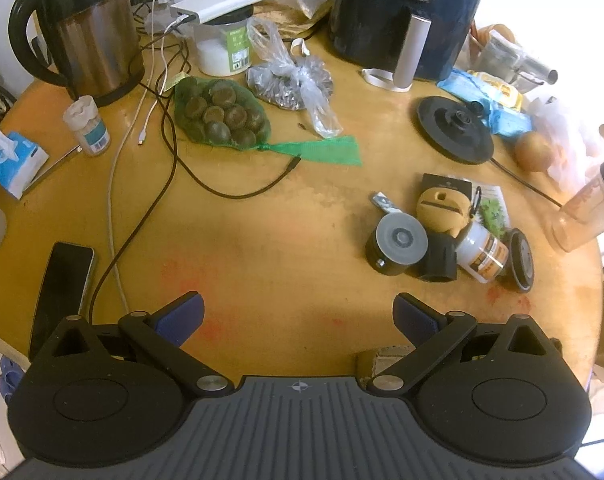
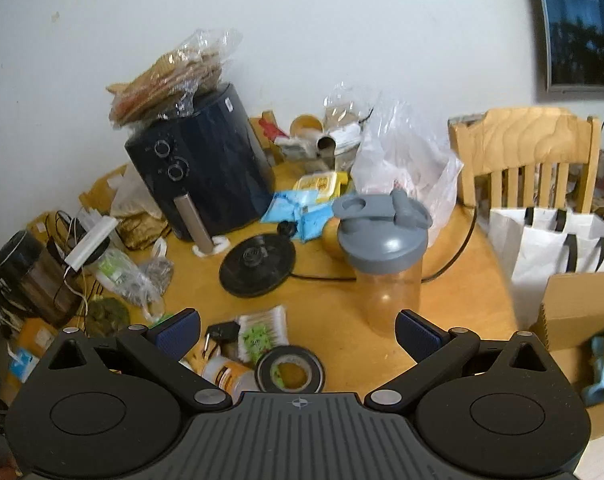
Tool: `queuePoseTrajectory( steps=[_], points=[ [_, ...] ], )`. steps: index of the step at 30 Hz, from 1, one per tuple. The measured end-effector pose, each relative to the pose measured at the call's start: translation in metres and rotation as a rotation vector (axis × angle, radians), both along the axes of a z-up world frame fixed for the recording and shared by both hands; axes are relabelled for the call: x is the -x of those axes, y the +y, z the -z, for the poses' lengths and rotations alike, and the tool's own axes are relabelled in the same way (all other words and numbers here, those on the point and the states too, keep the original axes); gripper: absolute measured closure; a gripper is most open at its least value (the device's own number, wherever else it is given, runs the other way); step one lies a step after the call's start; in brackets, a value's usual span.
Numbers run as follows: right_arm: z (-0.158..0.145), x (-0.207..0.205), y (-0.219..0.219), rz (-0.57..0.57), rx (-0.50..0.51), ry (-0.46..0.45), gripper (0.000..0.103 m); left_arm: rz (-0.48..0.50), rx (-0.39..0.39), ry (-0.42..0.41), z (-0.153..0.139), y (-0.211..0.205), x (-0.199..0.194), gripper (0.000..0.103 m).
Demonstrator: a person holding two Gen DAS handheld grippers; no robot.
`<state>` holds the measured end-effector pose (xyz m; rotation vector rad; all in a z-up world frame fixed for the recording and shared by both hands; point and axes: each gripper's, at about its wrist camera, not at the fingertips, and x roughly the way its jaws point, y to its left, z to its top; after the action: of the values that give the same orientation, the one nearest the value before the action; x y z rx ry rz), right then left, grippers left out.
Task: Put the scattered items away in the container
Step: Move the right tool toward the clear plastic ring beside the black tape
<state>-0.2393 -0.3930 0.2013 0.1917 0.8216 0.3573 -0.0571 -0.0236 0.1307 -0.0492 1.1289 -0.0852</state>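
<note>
A heap of small items lies at the table's right: a black cylinder with a grey lid [image 1: 398,244], a tan pouch [image 1: 442,204], a white bottle [image 1: 482,250] on its side and a black tape roll [image 1: 520,254]. My left gripper [image 1: 297,316] is open over bare wood, left of and nearer than the heap. My right gripper [image 2: 297,334] is open just above the tape roll [image 2: 289,372], a cotton swab pack [image 2: 261,336] and the white bottle [image 2: 227,374]. An open cardboard box [image 2: 582,320] stands beside the table at the right.
A kettle [image 1: 85,32], a green net bag of round fruit [image 1: 221,116], cables, a phone [image 1: 61,292] and a tissue pack [image 1: 13,160] crowd the left. An air fryer [image 2: 205,176], a kettle base [image 2: 257,266], a shaker bottle [image 2: 386,256], a wooden chair [image 2: 526,156] and white bags [image 2: 554,248] surround the right.
</note>
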Motion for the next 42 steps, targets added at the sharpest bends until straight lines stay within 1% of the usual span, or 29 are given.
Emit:
queuePoseTrajectory(
  steps=[2, 3, 5, 6, 10, 13, 19, 22, 24, 26, 28, 31, 33, 38, 40, 41, 42],
  points=[
    [0.009, -0.005, -0.004, 0.022, -0.038, 0.05, 0.0, 0.001, 0.003, 0.001, 0.0, -0.001, 0.0, 0.0],
    [0.015, -0.007, -0.007, 0.05, -0.062, 0.065, 0.0, 0.002, 0.004, 0.001, 0.0, -0.002, 0.001, 0.0],
    [0.025, -0.009, -0.01, 0.099, -0.082, 0.077, 0.0, 0.004, 0.004, 0.004, 0.002, -0.004, 0.0, 0.0],
    [0.029, -0.01, -0.01, 0.108, -0.073, 0.075, 0.0, 0.004, 0.003, 0.005, 0.002, -0.004, 0.001, 0.0],
    [0.038, -0.009, 0.002, 0.067, 0.047, 0.014, 0.0, 0.002, 0.004, 0.009, 0.004, -0.007, 0.0, 0.0],
    [0.046, -0.012, 0.01, 0.022, 0.11, 0.016, 0.0, -0.002, 0.003, 0.013, 0.005, -0.008, 0.001, 0.0],
    [0.058, -0.018, 0.027, -0.054, 0.187, 0.017, 0.0, -0.012, 0.003, 0.023, 0.008, -0.008, 0.002, 0.0],
    [0.066, -0.02, 0.039, -0.09, 0.25, 0.016, 0.0, -0.024, 0.003, 0.029, 0.01, -0.008, 0.002, 0.0],
    [0.071, -0.021, 0.045, -0.115, 0.27, 0.009, 0.0, -0.031, 0.005, 0.032, 0.011, -0.007, 0.002, 0.0],
    [0.076, -0.021, 0.05, -0.142, 0.281, 0.021, 0.0, -0.04, 0.006, 0.034, 0.012, -0.006, 0.003, 0.0],
    [0.081, -0.022, 0.051, -0.168, 0.261, 0.037, 0.0, -0.048, 0.008, 0.038, 0.013, -0.006, 0.004, 0.0],
    [0.095, -0.028, 0.051, -0.209, 0.19, 0.109, 0.0, -0.057, 0.011, 0.043, 0.014, -0.007, 0.005, 0.0],
    [0.104, -0.031, 0.054, -0.219, 0.181, 0.142, 0.0, -0.063, 0.012, 0.046, 0.014, -0.007, 0.007, 0.0],
    [0.118, -0.038, 0.057, -0.246, 0.151, 0.159, 0.002, -0.076, 0.014, 0.054, 0.014, -0.008, 0.01, 0.0],
    [0.122, -0.041, 0.059, -0.258, 0.142, 0.165, 0.005, -0.081, 0.015, 0.053, 0.013, -0.009, 0.01, 0.0],
    [0.124, -0.042, 0.059, -0.266, 0.143, 0.164, 0.008, -0.085, 0.015, 0.052, 0.013, -0.009, 0.012, 0.0],
    [0.126, -0.044, 0.061, -0.276, 0.146, 0.163, 0.008, -0.088, 0.016, 0.051, 0.013, -0.009, 0.012, 0.0]
  ],
)
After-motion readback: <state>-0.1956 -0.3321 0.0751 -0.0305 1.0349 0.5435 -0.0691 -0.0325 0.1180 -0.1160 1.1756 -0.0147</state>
